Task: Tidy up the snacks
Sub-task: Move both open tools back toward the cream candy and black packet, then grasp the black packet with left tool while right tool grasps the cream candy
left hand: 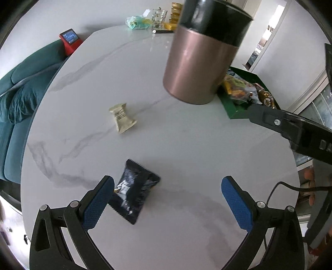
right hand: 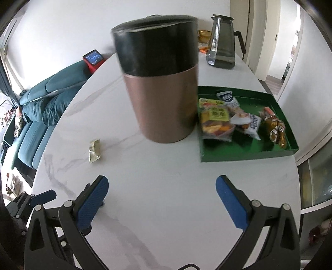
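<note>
A black snack packet lies on the white marble table, just beside the left finger of my open left gripper. Farther off lies a cream snack packet, which also shows as the cream packet in the right wrist view. A green tray at the right holds several snack packets. My right gripper is open over bare table, well short of the tray. In the left wrist view the other gripper's arm reaches in from the right, near the green tray.
A tall copper canister with a black lid stands in the table's middle, next to the tray. A glass jug and gold tins stand at the far edge. A teal sofa and a red device sit off to the left.
</note>
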